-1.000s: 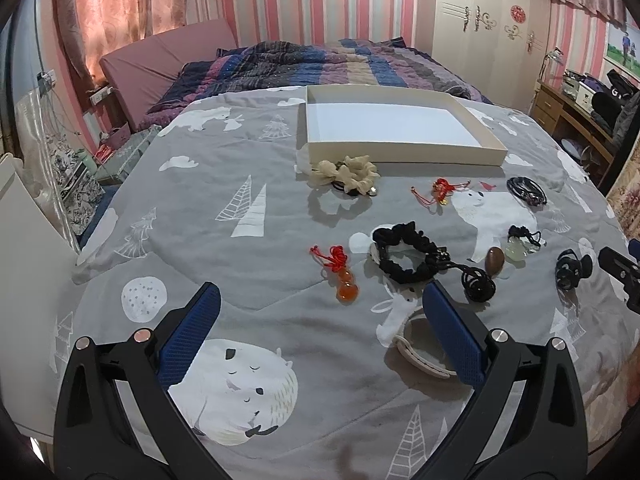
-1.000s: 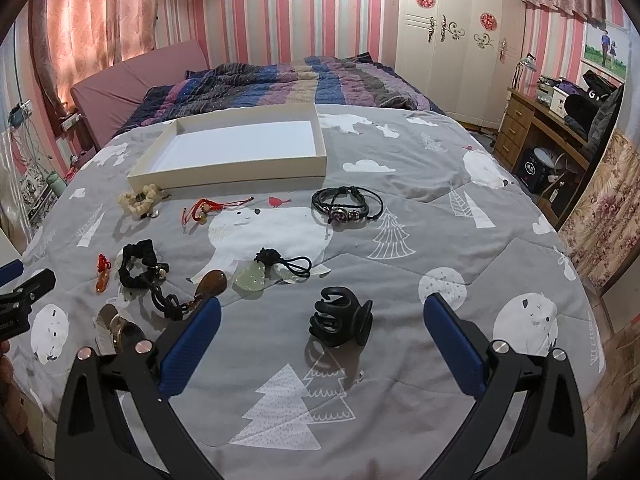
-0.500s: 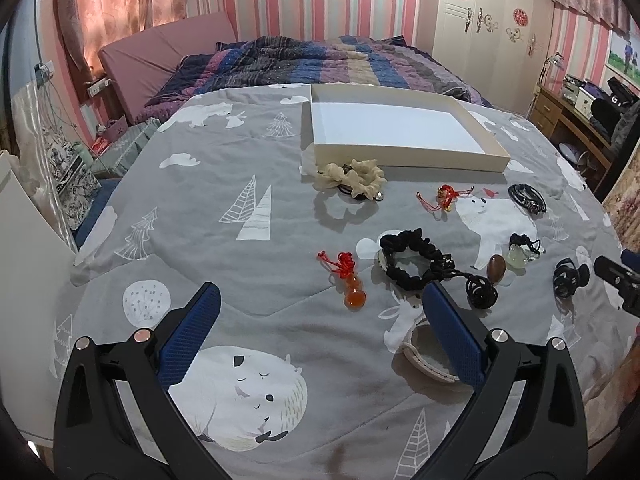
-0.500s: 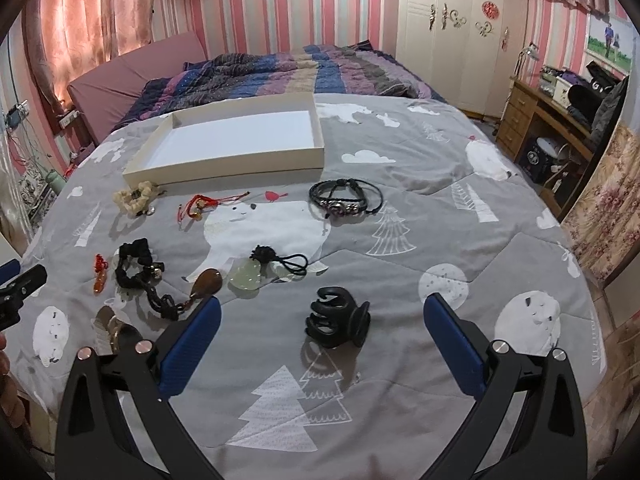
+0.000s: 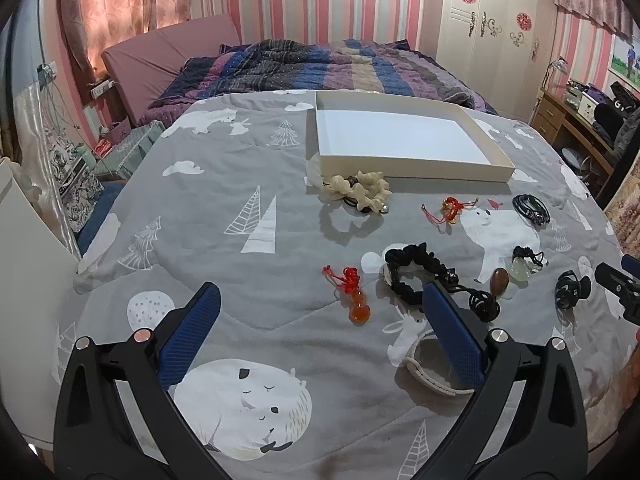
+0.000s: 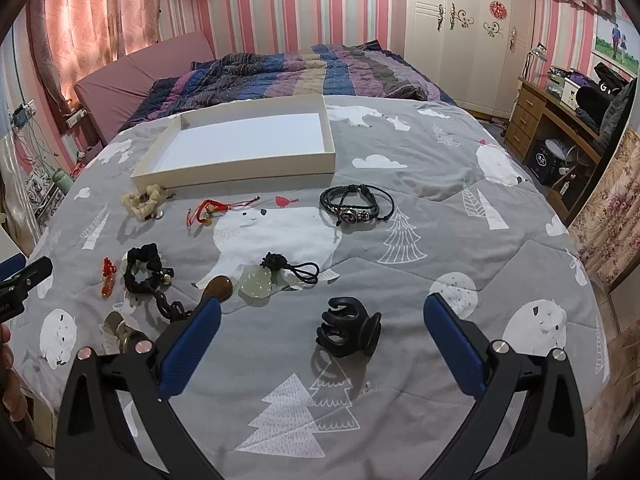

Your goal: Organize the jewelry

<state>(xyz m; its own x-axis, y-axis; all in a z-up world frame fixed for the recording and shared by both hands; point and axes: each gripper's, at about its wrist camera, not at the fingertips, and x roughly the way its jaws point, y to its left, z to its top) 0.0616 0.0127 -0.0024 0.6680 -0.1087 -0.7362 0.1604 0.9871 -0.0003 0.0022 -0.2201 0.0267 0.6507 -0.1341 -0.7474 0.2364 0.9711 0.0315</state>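
Observation:
A shallow white box (image 5: 404, 138) (image 6: 248, 140) lies empty on the grey bedspread. In front of it lie a cream scrunchie (image 5: 358, 190), a red cord charm (image 5: 450, 206), a black leather bracelet (image 6: 354, 206), a black scrunchie (image 5: 416, 276), an orange gourd pendant (image 5: 356, 304), a brown stone pendant (image 6: 218, 288), a pale jade pendant (image 6: 258, 282), a black claw clip (image 6: 348, 328) and a white bangle (image 5: 430, 370). My left gripper (image 5: 320, 306) is open above the bedspread, near the gourd pendant. My right gripper (image 6: 322, 318) is open, with the claw clip between its fingers' line.
A striped quilt (image 5: 320, 68) is bunched at the head of the bed. A white wardrobe (image 6: 468, 28) and a wooden desk (image 6: 560, 120) stand on the right. A cluttered floor area (image 5: 80, 168) lies left of the bed.
Both grippers have drawn back and lifted a little, so the items look slightly farther. Both stay open and empty. No item has moved.

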